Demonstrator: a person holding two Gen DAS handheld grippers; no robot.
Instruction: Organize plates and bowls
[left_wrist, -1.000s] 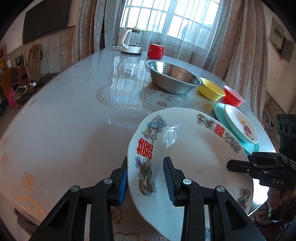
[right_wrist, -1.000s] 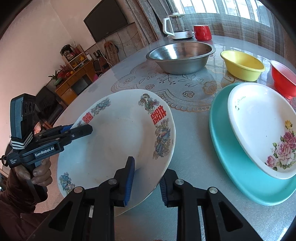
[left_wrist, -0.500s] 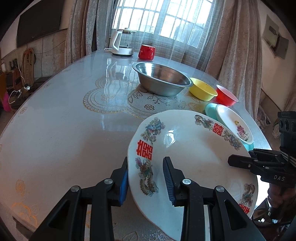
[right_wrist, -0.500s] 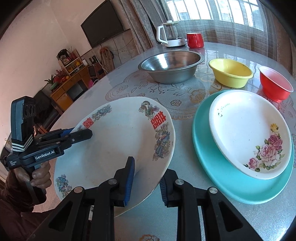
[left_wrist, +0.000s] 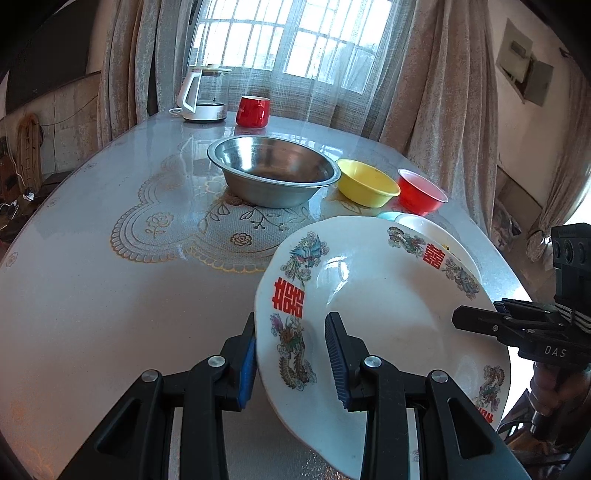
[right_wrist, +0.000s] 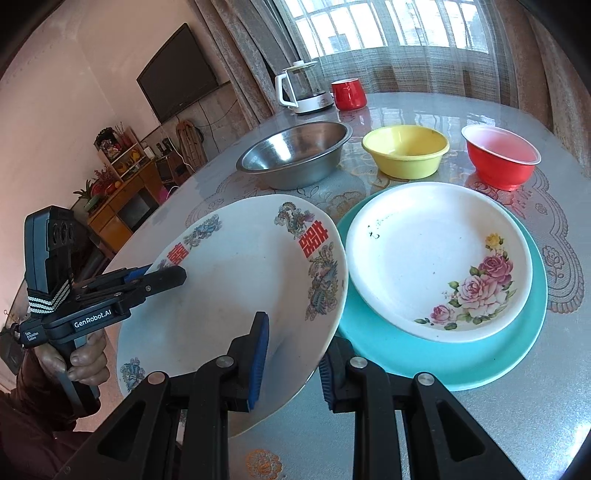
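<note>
Left gripper (left_wrist: 291, 363) and right gripper (right_wrist: 293, 363) jaws each clench opposite rims of the tilted white dragon-patterned plate (right_wrist: 236, 291); uneven motion risks slippage onto the glossy counter (left_wrist: 110, 295), or collision with the rose-patterned white plate (right_wrist: 439, 258)

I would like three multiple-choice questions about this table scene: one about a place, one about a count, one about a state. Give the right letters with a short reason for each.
1. Where does the rose plate lie?
A. inside the steel basin
B. on the turquoise plate
C. under the yellow bowl

2. How many bowls, steel basin included, stand in a row behind the plates?
A. two
B. three
C. five

3. How is the dragon-and-phoenix plate held?
A. flat on the table, untouched
B. by one gripper only
C. by both grippers at opposite rims, tilted

Answers:
1 B, the turquoise rim shows all around it.
2 B, the basin, the yellow bowl and the red bowl.
3 C, the left gripper and the right gripper each clamp a rim.
</note>
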